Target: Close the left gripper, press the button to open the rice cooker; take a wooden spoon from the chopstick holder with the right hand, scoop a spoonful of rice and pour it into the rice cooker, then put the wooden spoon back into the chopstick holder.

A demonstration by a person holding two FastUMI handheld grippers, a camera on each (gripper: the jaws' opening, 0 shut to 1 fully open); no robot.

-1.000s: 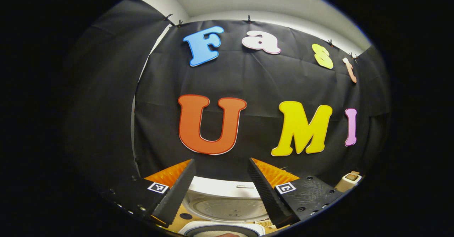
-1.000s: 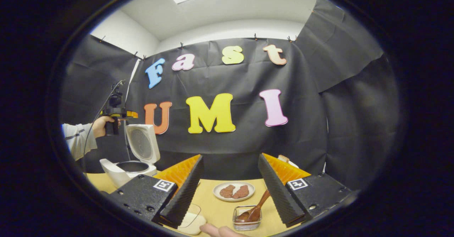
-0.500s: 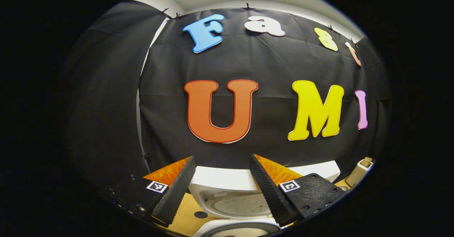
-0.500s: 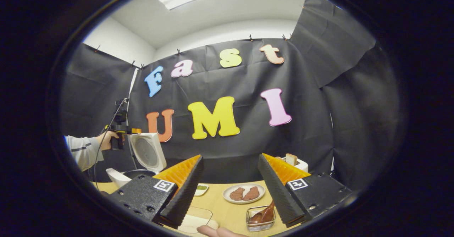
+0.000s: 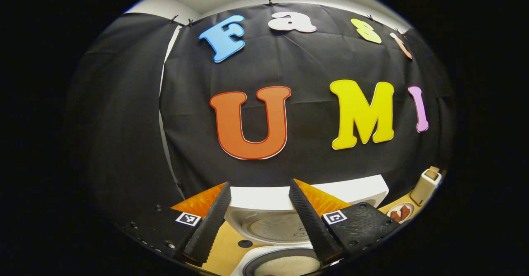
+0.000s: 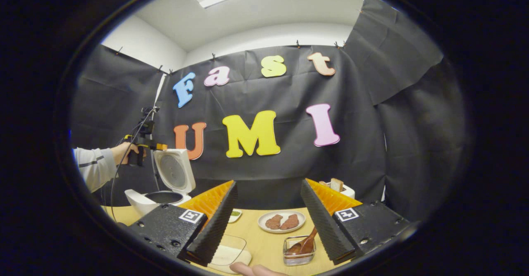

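Cooker lid raised; spoon not yet taken.

The white rice cooker is seen with its lid upright, and the left gripper is held spread and empty above it. The right gripper is likewise parted, holding nothing. The brown wooden spoon rests in the small glass chopstick holder; a slanted grasp might tip that light holder.

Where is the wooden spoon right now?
In the right gripper view, the wooden spoon stands tilted in the small wire holder on the table, just below the plate of meat.
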